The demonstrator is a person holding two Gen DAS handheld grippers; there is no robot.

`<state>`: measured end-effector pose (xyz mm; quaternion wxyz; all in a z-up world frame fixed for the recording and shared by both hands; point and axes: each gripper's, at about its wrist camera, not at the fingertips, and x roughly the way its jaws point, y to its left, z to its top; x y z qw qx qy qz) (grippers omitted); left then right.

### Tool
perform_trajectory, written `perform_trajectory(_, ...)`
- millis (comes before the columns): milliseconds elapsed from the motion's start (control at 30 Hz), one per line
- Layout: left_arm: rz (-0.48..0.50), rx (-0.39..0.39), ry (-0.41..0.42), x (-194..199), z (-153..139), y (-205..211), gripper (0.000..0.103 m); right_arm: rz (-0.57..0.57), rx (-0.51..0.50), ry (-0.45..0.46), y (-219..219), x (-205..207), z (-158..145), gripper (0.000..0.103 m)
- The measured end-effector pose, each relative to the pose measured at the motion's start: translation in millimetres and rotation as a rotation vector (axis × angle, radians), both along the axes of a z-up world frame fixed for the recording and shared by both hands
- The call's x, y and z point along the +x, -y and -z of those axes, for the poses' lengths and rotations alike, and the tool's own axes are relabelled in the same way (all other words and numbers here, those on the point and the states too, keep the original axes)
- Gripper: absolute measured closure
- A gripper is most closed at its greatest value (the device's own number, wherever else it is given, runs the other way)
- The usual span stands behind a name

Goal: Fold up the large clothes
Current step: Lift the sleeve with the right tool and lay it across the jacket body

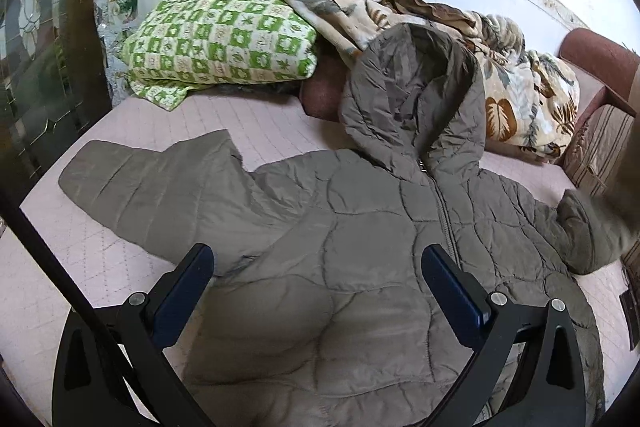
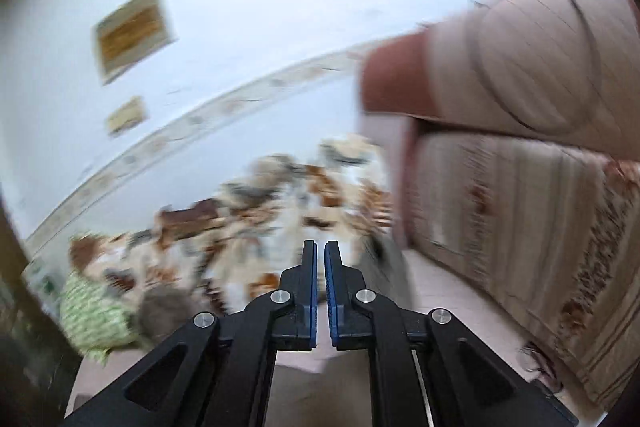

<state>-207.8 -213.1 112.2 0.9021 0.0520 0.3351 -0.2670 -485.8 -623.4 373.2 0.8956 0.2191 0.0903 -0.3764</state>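
One grey quilted jacket [image 1: 360, 247] lay spread front-up on pink bed cover [image 1: 260, 123], hood [image 1: 416, 87] flopped toward pile behind. You held left tongs [image 1: 316, 263] wide above its hem, gripping nothing. Your right tongs [image 2: 321, 251] were pinched together, empty. Behind jacket: one green checked pillow [image 1: 216, 39], one leaf-print blanket [image 1: 520, 95].

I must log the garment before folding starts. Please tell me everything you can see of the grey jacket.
The grey jacket is a quilted, puffy hooded coat of slightly shiny fabric, lying front up and zipped on the pink bed cover. One sleeve stretches out flat toward the picture's left; the other is bunched at the right edge. The hood leans against the leaf-patterned blanket. No gripper touches it.
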Motion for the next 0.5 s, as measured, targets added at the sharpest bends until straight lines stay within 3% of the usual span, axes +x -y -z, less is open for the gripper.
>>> perform_trajectory(100,-0.016,-0.014,-0.013,5.1,-0.4,-11.7,0.0,-0.101,0.013,0.002,-31.9,27.4,-12.7,0.098)
perform_trajectory(267,-0.035,-0.025,-0.033,11.9,-0.7,-27.5,0.0,-0.117,0.069,-0.013,-34.0,39.0,2.1,0.095)
perform_trajectory(300,-0.032,-0.027,-0.033,11.7,-1.0,-29.1,0.0,-0.092,0.087,-0.041,-25.4,36.9,12.4,0.083)
perform_trajectory(333,-0.03,-0.026,-0.033,11.4,-1.0,-29.6,0.0,-0.064,0.093,-0.089,-15.6,34.6,25.6,0.059)
perform_trajectory(367,-0.03,-0.024,-0.031,11.8,-0.8,-29.9,0.0,-0.049,0.095,-0.128,-9.6,32.7,35.0,0.05)
perform_trajectory(400,-0.028,-0.022,-0.03,11.9,-0.7,-29.1,0.0,-0.034,0.091,-0.198,-2.0,30.6,53.6,0.045)
perform_trajectory(500,-0.026,-0.023,-0.038,13.2,0.2,-22.8,0.0,-0.021,0.081,-0.414,5.9,29.3,113.6,0.045)
